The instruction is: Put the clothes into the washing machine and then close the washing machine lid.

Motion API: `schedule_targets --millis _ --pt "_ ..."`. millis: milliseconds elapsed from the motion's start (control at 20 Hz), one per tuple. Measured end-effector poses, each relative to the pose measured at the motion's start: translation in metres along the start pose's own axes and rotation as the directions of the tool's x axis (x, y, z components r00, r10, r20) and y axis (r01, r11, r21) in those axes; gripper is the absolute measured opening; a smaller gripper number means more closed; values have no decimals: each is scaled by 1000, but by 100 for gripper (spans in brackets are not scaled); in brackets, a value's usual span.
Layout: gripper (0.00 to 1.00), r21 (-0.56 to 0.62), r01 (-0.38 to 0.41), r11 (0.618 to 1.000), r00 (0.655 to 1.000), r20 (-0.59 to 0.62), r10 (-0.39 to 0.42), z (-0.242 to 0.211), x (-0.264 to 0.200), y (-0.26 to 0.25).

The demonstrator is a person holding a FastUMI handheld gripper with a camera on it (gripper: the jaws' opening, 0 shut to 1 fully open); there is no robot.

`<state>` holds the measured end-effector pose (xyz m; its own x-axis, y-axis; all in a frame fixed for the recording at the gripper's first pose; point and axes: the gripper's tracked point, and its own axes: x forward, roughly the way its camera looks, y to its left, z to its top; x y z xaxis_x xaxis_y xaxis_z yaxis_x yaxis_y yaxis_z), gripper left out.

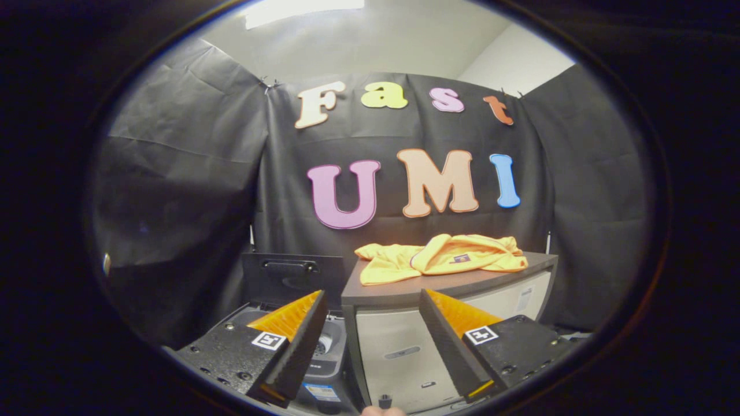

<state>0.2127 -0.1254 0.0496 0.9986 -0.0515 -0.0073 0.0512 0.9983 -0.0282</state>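
The yellow garment [442, 257] lay crumpled a little right of the frame's centre, spread over the dark top of a pale cabinet [404, 352], with a small dark patch showing on its cloth. It was untouched, so we judged that the first step of the task, fetching the clothes, had not yet begun in earnest.

Left of the cabinet and lower in the frame sat the washing machine [329, 346], its dark lid [292, 277] standing upright at the back, so the opening was already free to take the cloth. We could see little of the tub itself, since one finger covered much of it.

Our gripper [373, 341] was in the lower middle of the frame, its two fingers spread wide with nothing between them. The garment was well beyond the fingertips and above them in the picture; the cabinet's front filled the gap between the fingers.

The next move, as we judged it, called for lifting the gripper up and forward over the cabinet's edge, then bringing the fingers down on a raised fold of the cloth, probably the bunched middle. A loose hem might slip or trail, so a thick fold looked the safer hold. Only then would the carry left to the machine follow, and the lid last.
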Motion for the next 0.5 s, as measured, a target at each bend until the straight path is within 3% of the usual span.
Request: schedule_targets --millis 500 --pt "97 -45 88 995 992 -86 -91 14 96 -56"
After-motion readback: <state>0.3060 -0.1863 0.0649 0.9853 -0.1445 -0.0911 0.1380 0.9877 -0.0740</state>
